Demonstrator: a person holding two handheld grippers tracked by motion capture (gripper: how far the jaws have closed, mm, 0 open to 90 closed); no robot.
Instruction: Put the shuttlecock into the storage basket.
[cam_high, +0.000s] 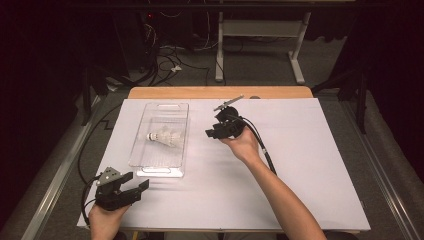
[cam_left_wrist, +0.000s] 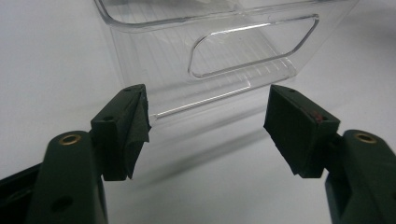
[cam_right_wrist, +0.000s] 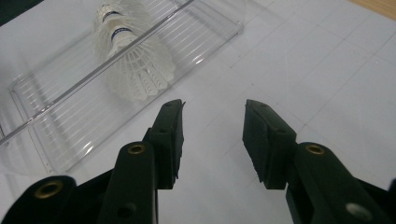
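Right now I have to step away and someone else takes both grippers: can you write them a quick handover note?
Left gripper: open, empty, at the near left of the table, facing the clear tray's near end.
Right gripper: open, empty, just right of the tray, aimed toward the shuttlecock.
Shuttlecock: lying on its side inside the tray.
Done: neither gripper holds anything, nothing lifted.
Left: probably bring the right jaws onto the shuttlecock.

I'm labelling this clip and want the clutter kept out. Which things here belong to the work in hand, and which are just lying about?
In the job:
- shuttlecock, lying in the tray
- clear plastic tray
- right gripper, jaws open, beside the tray
- left gripper, jaws open, near the tray's front end

Just about:
- white table cover
- cables on the floor behind the table
- white desk frame at the back
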